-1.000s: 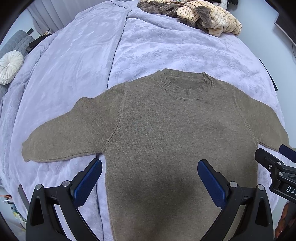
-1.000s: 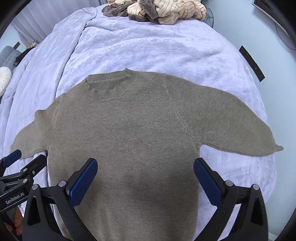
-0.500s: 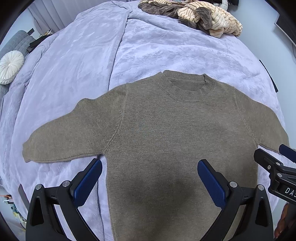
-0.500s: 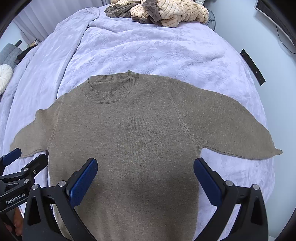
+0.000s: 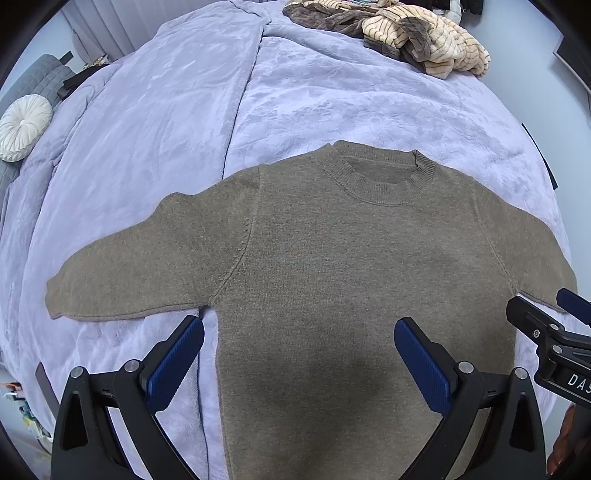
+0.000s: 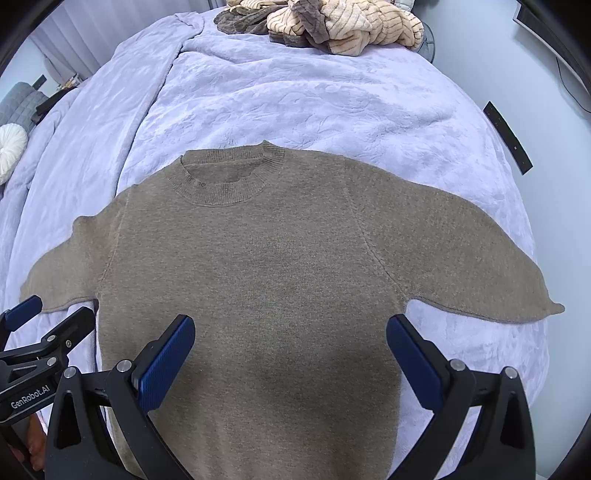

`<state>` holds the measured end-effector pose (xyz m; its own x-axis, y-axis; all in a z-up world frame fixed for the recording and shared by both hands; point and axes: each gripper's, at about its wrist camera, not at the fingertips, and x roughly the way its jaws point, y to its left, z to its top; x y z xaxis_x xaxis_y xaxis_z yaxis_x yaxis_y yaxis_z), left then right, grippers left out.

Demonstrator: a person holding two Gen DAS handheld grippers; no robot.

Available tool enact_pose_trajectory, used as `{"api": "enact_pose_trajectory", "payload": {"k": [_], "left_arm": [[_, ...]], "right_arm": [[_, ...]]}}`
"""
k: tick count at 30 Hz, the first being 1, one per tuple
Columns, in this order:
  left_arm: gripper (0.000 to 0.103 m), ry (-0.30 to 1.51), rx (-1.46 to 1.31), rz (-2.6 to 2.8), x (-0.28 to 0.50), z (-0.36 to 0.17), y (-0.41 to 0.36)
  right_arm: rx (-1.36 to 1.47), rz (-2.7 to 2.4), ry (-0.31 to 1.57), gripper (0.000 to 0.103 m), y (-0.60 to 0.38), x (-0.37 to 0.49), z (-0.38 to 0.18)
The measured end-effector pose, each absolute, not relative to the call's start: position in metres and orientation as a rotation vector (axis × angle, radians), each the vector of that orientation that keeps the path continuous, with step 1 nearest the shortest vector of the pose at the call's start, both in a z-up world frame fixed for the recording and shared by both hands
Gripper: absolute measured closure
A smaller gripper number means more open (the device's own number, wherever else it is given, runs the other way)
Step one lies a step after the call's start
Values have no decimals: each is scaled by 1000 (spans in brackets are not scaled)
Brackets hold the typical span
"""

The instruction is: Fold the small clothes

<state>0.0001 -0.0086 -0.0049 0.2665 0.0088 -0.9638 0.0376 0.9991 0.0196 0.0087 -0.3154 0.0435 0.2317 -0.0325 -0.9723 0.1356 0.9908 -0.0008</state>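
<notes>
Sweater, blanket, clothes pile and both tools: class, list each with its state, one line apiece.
Brown sweater: flat, face up, sleeves spread, unfolded.
Left tool: open, hovering over the sweater's lower part, holding nothing.
Right tool: open, over the sweater's lower part, holding nothing.
Lavender blanket: spread out, slightly rumpled.
Striped clothes pile: heaped, unfolded, beyond the sweater.

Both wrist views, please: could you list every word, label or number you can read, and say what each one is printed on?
"GenRobot.AI": white lettering on the body of the left gripper, seen in the right wrist view.
"DAS": white lettering on the body of the right gripper, seen in the left wrist view; cut off by the frame edge.
No print shows on the sweater or the blanket.
</notes>
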Motion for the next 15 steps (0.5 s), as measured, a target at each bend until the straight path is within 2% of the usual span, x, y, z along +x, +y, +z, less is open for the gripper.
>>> {"api": "enact_pose_trajectory", "payload": {"k": [15], "left_arm": [[0, 1300, 43, -20, 1, -5, -8]], "right_arm": [[90, -116, 1332, 0, -316, 9, 44]]}}
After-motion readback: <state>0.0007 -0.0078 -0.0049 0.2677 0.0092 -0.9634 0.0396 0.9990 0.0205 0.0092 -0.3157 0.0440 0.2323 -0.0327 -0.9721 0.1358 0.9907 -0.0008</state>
